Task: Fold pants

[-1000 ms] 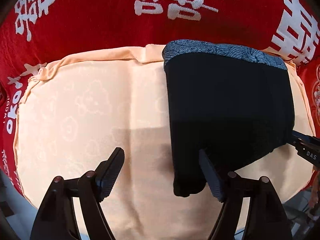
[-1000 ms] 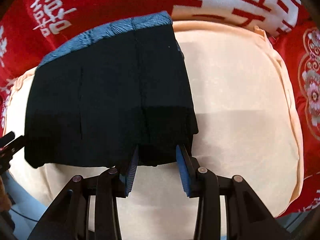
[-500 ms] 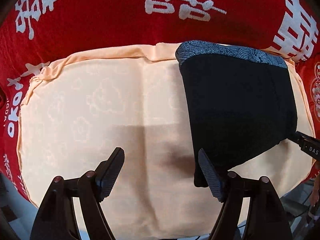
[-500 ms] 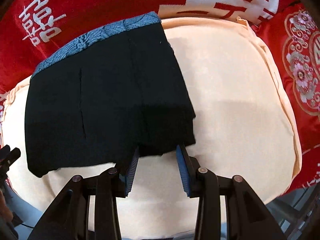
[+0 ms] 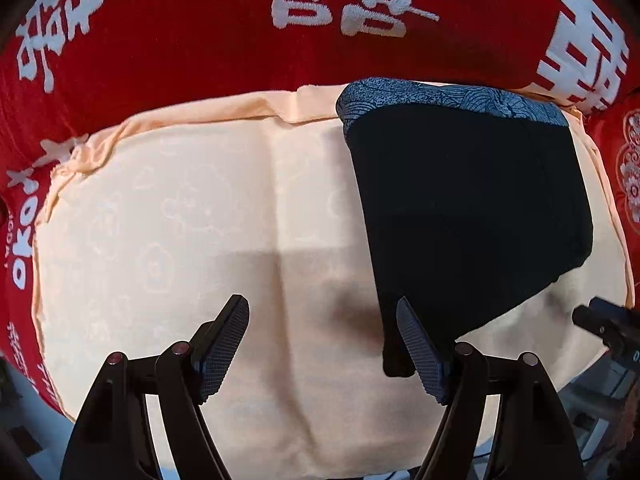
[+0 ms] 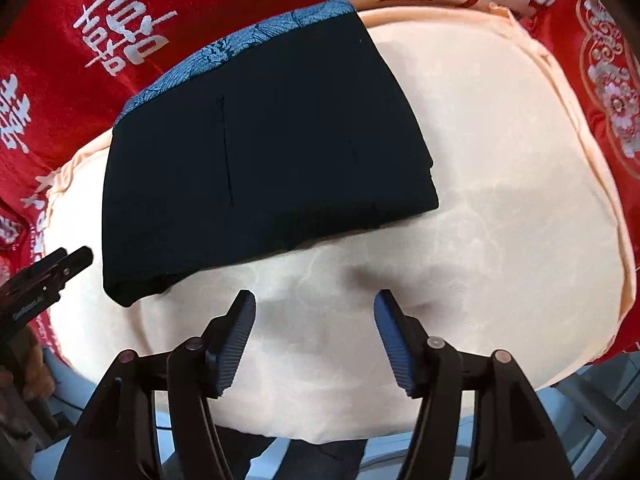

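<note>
The folded black pants [image 6: 260, 152], with a blue patterned waistband [image 6: 236, 48], lie on a peach cushion [image 5: 180, 220] that rests on a red blanket [image 5: 180, 40] with white characters. Both the left gripper [image 5: 320, 344] and the right gripper [image 6: 314, 332] hover over the cushion with fingers spread, holding nothing.

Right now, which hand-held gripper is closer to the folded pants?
The left hand-held gripper: one fingertip overlaps the black pants; the right sits clear.
</note>
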Available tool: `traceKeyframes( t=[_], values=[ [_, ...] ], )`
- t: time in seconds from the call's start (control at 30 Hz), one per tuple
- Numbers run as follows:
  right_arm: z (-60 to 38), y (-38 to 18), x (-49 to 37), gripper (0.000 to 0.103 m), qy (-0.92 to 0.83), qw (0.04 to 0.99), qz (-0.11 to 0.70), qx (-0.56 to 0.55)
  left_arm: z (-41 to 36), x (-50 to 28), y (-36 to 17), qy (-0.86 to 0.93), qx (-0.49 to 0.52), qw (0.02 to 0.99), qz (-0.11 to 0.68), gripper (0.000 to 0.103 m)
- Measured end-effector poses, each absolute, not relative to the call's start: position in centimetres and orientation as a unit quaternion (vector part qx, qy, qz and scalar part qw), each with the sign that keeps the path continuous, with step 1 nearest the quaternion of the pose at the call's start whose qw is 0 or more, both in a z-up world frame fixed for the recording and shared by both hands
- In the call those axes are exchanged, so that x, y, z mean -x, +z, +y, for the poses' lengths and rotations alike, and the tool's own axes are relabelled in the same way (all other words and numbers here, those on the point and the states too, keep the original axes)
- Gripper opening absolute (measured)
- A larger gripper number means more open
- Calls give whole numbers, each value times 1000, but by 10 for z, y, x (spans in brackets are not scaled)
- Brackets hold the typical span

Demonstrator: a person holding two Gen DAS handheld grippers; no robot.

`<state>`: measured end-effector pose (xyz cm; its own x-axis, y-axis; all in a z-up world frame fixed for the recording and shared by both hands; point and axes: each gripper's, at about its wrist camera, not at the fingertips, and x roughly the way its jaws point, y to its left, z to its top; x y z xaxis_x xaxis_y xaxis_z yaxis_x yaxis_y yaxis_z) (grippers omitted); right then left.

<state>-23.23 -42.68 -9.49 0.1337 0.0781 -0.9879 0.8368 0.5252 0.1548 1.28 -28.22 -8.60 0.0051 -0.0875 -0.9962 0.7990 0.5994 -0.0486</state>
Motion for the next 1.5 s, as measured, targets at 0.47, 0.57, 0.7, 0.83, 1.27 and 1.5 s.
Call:
traceKeyframes(
  t=[0.47, 0.57, 0.7, 0.83, 1.27, 1.5],
  values=[
    [-519, -74, 221, 70, -297, 691, 532, -390, -361, -64, -104, -275, -258, 700, 606, 77],
    [-540, -83, 195, 70, -292, 703, 537, -365, -371, -66, -123, -254, -277, 704, 602, 77],
    [-552, -114, 184, 70, -282, 692, 562, -355, -372, -64, -145, -227, -304, 713, 590, 94],
    [-561, -127, 193, 80, -279, 685, 549, -389, -370, -63, -145, -234, -311, 716, 579, 96],
    [-548, -110, 240, 80, -270, 668, 555, -415, -342, -55, -116, -284, -256, 679, 627, 96],
    [-541, -115, 274, 81, -267, 648, 549, -456, -332, -40, -125, -298, -233, 648, 661, 96]
  ],
)
